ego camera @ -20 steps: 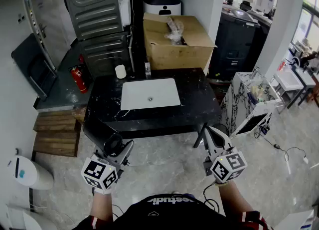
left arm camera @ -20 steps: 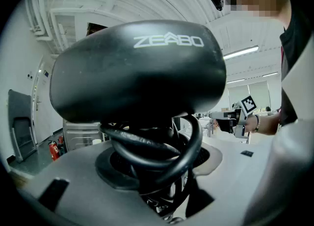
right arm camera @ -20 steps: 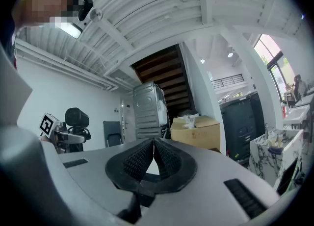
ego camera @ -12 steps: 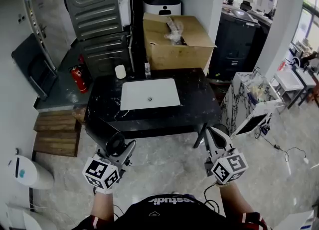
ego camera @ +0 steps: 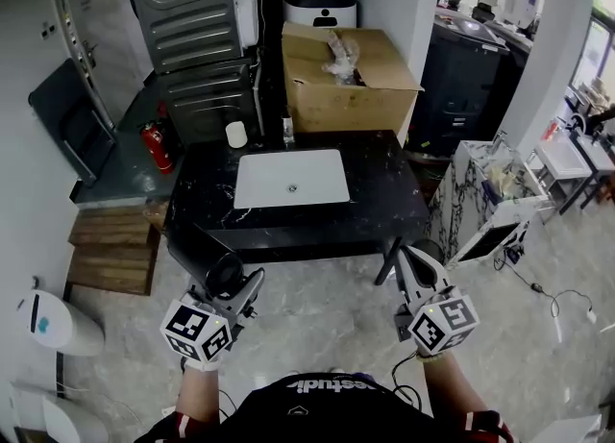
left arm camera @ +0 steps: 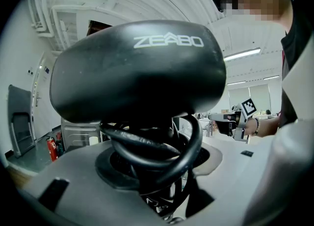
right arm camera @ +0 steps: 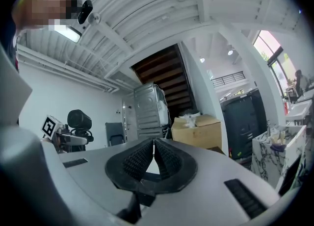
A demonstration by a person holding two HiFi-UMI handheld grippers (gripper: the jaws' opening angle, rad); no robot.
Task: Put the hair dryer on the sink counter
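A black hair dryer (ego camera: 222, 277) with its cord wound round the handle sits between the jaws of my left gripper (ego camera: 236, 289), which is shut on it. Its rounded body (left arm camera: 137, 68) fills the left gripper view, cord loops (left arm camera: 162, 154) below it. My right gripper (ego camera: 404, 257) is shut with nothing in it; its ribbed pads (right arm camera: 167, 161) meet at the tips. Both grippers hover over the floor just in front of the black sink counter (ego camera: 384, 203), which holds a white basin (ego camera: 291, 178).
A white cup (ego camera: 236, 134) stands at the counter's back left. Behind it are a cardboard box (ego camera: 348, 86) and a steel appliance (ego camera: 187, 18). A red fire extinguisher (ego camera: 156, 146) and wooden steps (ego camera: 110, 251) lie left; a marble-patterned cabinet (ego camera: 478, 191) stands right.
The view has shifted slightly. Both grippers stay about where they were, the left one still gripping the hair dryer.
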